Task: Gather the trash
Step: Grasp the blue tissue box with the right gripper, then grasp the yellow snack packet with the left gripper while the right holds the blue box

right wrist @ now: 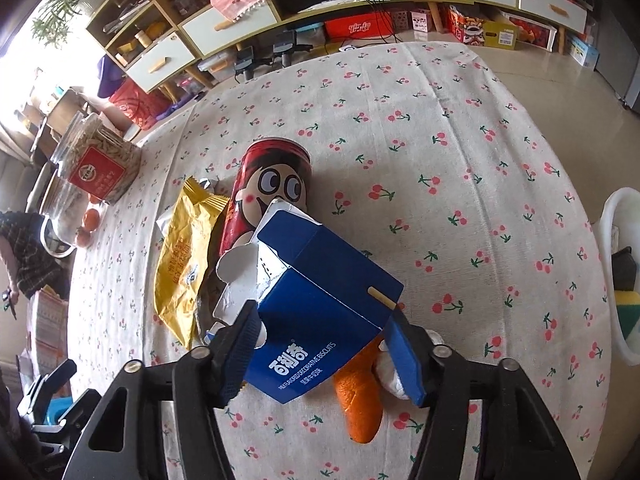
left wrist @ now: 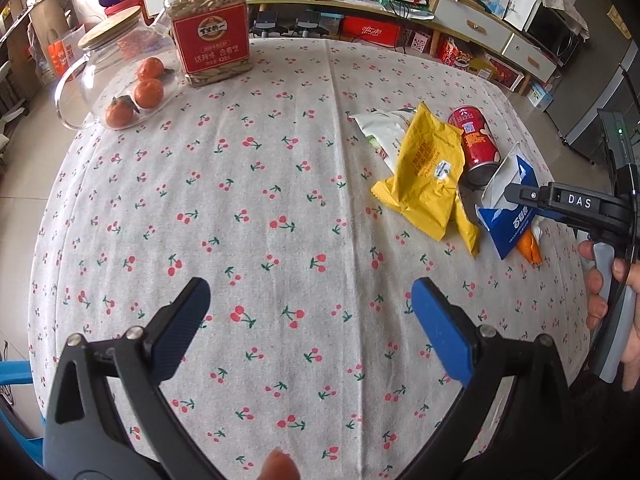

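Observation:
A torn-open blue biscuit box (right wrist: 320, 304) lies on the cherry-print tablecloth (right wrist: 460, 160). My right gripper (right wrist: 324, 332) has a finger on each side of it, closed on the box; it also shows in the left wrist view (left wrist: 516, 196) with the box (left wrist: 510, 220). A red can (right wrist: 268, 184) lies on its side behind the box, a yellow wrapper (right wrist: 184, 256) to its left, orange peel (right wrist: 360, 404) beneath the box. In the left wrist view the yellow wrapper (left wrist: 428, 168), red can (left wrist: 476, 140) and a white wrapper (left wrist: 384, 128) lie together. My left gripper (left wrist: 312, 320) is open and empty above bare cloth.
A jar of seeds (left wrist: 210, 28) and a glass jug (left wrist: 108, 76) with tangerines (left wrist: 149, 92) stand at the far left corner. A white bin (right wrist: 624, 276) is off the table's right edge. Shelves and boxes line the far wall.

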